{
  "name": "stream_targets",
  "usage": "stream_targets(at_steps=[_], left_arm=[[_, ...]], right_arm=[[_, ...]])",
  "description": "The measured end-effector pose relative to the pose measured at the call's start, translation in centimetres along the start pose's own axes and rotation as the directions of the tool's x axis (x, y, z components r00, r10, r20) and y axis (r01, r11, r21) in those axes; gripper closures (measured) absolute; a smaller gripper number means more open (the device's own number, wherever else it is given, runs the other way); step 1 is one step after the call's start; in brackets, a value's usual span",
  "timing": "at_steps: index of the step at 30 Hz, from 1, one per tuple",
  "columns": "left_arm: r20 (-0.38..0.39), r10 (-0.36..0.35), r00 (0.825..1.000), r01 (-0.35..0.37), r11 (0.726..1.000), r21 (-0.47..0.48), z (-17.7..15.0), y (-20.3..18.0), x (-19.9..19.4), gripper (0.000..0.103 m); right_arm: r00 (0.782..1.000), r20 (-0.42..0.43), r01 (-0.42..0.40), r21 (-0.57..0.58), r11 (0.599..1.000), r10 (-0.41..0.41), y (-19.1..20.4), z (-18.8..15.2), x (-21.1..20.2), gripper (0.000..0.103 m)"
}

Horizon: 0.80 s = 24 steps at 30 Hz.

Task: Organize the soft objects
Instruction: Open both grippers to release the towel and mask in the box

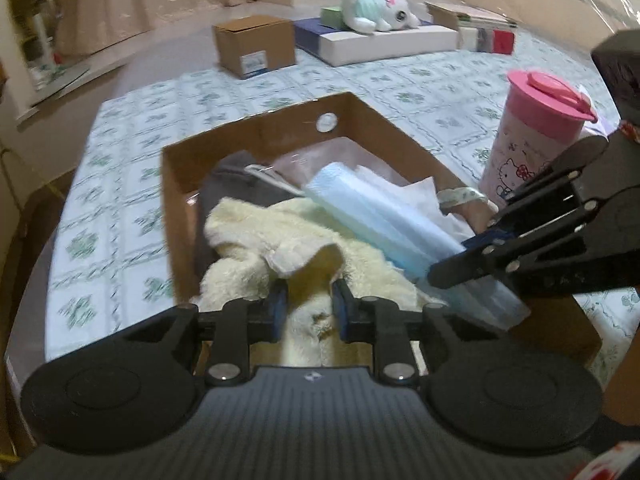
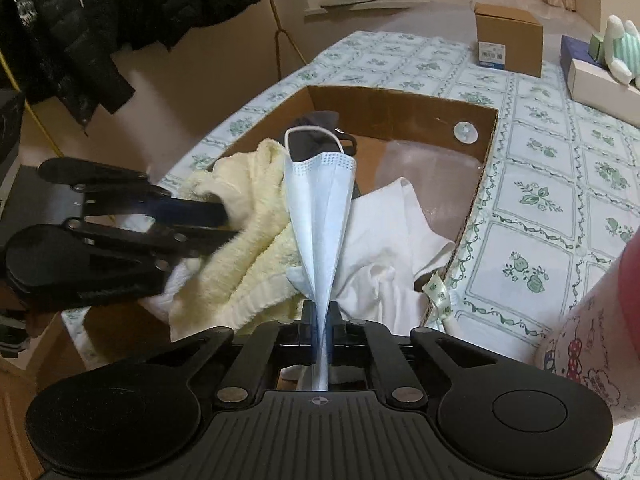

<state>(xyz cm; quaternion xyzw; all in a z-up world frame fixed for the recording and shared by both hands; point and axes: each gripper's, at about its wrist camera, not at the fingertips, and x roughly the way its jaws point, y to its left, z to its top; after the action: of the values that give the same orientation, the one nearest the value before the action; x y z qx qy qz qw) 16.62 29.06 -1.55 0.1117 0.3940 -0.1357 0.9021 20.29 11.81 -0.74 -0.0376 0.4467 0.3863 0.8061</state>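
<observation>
An open cardboard box (image 1: 256, 130) (image 2: 400, 98) on the patterned tablecloth holds soft items. A fluffy cream towel (image 1: 256, 236) (image 2: 248, 248) lies heaped at its near end, and my left gripper (image 1: 310, 306) (image 2: 218, 224) is shut on a fold of it. My right gripper (image 2: 322, 320) (image 1: 456, 258) is shut on a light blue face mask (image 2: 320, 208) (image 1: 380, 220), which stretches up out of the jaws over the box. A dark grey cloth (image 1: 232, 184) (image 2: 316, 120) and a white garment (image 2: 392, 240) (image 1: 416, 196) also lie in the box.
A pink lidded cartoon cup (image 1: 528, 140) (image 2: 600, 320) stands just right of the box. Farther back are a small closed carton (image 1: 254, 46) (image 2: 508, 38), a white plush toy (image 1: 376, 6) on flat boxes (image 1: 384, 42), and stacked papers. Dark jackets (image 2: 80, 20) hang at the left.
</observation>
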Motion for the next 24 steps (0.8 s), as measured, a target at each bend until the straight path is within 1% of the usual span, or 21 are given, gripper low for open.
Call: stream_targets(at_steps=[3,7,12,14,16,17,18,20,23,24], left_arm=[[0.008,-0.014,1.0,0.014,1.0,0.018,0.7,0.2,1.0,0.081],[0.011,-0.008,1.0,0.008,1.0,0.015,1.5,0.8,1.8,0.081],[0.019,-0.002,1.0,0.002,1.0,-0.005,0.9,0.9,0.2,0.081],[0.027,0.008,1.0,-0.007,0.999,-0.036,0.3,0.9,-0.8,0.081],[0.045,0.016,0.999,-0.013,0.997,-0.072,-0.3,0.9,-2.1,0.081],[0.057,0.024,0.998,-0.018,0.995,-0.098,-0.7,0.8,-2.9,0.081],[0.066,0.032,0.997,-0.024,0.992,-0.121,-1.0,0.8,-3.5,0.081],[0.083,0.051,0.995,-0.037,0.987,-0.158,-1.6,0.6,-4.9,0.08],[0.106,0.091,0.99,-0.068,0.976,-0.207,-2.3,0.1,-6.7,0.071],[0.117,0.103,0.988,-0.074,0.971,-0.227,-2.5,-0.1,-7.4,0.066]], right_arm=[[1.0,0.005,0.006,-0.003,1.0,-0.006,0.1,0.6,0.7,0.099],[1.0,0.006,0.01,-0.007,1.0,-0.01,0.1,1.6,1.5,0.099],[1.0,0.003,-0.024,0.011,1.0,0.024,-0.4,1.2,1.2,0.099],[0.999,0.005,-0.037,0.03,0.999,0.037,-0.6,1.0,1.0,0.098],[0.999,0.013,-0.044,0.038,0.998,0.043,-0.6,0.9,0.5,0.095],[0.999,0.023,-0.047,0.038,0.998,0.046,-0.5,0.9,0.1,0.086],[0.998,0.034,-0.047,0.036,0.998,0.046,-0.3,0.8,-0.3,0.068],[0.997,0.06,-0.057,0.032,0.998,0.055,0.1,0.7,-1.5,0.049],[0.995,0.078,-0.062,0.025,0.998,0.06,0.7,0.4,-3.1,0.048],[0.995,0.083,-0.066,0.029,0.997,0.064,0.8,0.3,-3.5,0.047]])
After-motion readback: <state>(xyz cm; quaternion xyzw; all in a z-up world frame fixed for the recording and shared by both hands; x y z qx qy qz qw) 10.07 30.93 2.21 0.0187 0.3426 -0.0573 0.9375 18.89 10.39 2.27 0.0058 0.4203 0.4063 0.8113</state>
